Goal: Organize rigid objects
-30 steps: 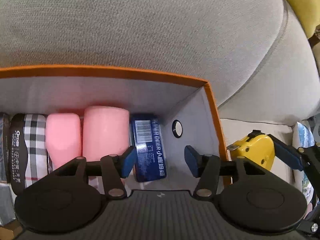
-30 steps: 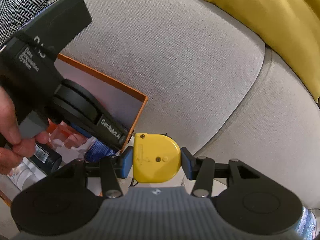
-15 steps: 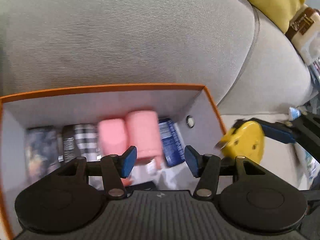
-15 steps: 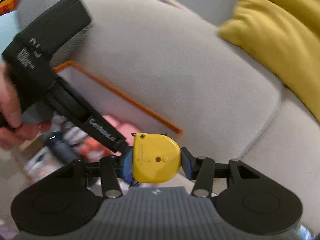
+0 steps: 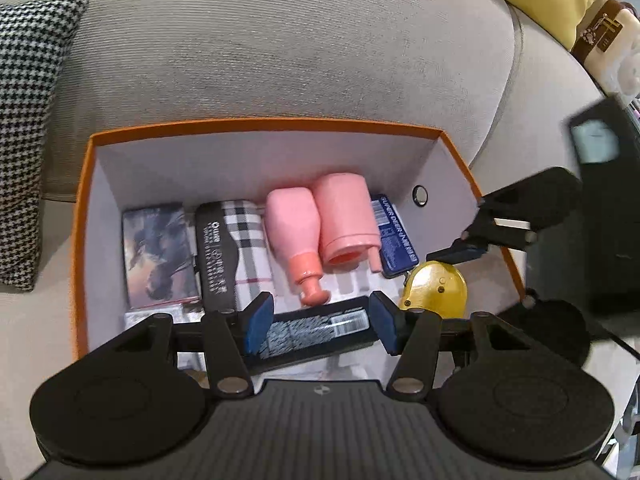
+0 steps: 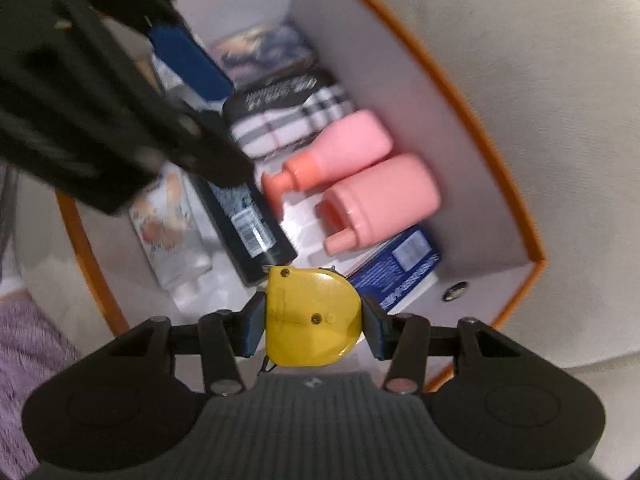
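Holding the yellow tape measure [image 6: 312,318] clamped between my right gripper [image 6: 312,332] pads, I have it over the near corner of the orange box [image 5: 256,125], which sits on a grey sofa [image 5: 280,40]. My left gripper [image 5: 320,320] hangs with jaws parted and empty above a dark bottle [image 5: 316,326]. Two pink bottles [image 5: 320,224], a plaid case [image 5: 244,236] and a blue tin [image 5: 394,236] crowd the floor beneath; the left gripper's body blocks the far side in the right view.
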Tool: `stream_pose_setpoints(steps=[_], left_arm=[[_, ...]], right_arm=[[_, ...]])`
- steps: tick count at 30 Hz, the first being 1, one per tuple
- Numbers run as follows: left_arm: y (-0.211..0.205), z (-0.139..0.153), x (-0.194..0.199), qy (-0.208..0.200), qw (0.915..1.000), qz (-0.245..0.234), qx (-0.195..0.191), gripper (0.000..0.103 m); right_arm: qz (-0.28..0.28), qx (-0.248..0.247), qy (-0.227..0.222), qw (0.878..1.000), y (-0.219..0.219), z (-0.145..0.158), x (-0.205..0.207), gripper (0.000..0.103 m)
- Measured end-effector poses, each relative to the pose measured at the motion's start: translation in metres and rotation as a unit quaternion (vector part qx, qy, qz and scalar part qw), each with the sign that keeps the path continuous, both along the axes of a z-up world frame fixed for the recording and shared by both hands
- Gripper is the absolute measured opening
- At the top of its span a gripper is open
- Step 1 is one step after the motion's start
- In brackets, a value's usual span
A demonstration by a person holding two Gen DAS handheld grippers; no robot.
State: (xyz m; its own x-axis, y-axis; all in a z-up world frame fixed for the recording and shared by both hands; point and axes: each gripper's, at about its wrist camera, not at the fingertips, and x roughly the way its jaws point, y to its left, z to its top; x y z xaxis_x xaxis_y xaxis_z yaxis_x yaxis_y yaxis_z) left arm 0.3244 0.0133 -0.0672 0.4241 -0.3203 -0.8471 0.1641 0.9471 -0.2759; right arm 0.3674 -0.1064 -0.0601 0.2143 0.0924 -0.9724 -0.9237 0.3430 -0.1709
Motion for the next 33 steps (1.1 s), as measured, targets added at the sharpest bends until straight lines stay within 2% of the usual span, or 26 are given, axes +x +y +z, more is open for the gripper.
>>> stream_pose_setpoints(steps=[3, 11, 19, 24, 26, 33], left_arm=[[0.007, 0.001, -0.003, -0.001, 0.9999, 0.008, -0.007, 0.065], [0.017, 0.003, -0.008, -0.005, 0.9998, 0.013, -0.013, 0.068], [0.023, 0.008, -0.021, -0.015, 0.9997, 0.019, -0.006, 0.07], [0.02, 0.026, -0.043, -0.066, 0.9977, 0.017, 0.004, 0.071], [0.018, 0.034, -0.054, -0.094, 0.9952, 0.016, 0.018, 0.072], [0.019, 0.068, -0.098, -0.197, 0.9783, 0.013, 0.063, 0.085]], right_arm=[[0.006, -0.031, 0.014, 0.999, 0.007, -0.012, 0.004, 0.051], [0.005, -0.065, 0.044, 0.997, 0.013, -0.035, 0.007, 0.051], [-0.005, -0.056, 0.02, 0.998, 0.015, -0.028, 0.008, 0.054], [-0.029, -0.018, -0.011, 0.999, 0.013, -0.003, -0.005, 0.054], [-0.044, 0.002, -0.03, 0.999, 0.011, 0.009, -0.012, 0.058], [-0.107, 0.088, -0.104, 0.985, -0.001, 0.054, -0.055, 0.06]])
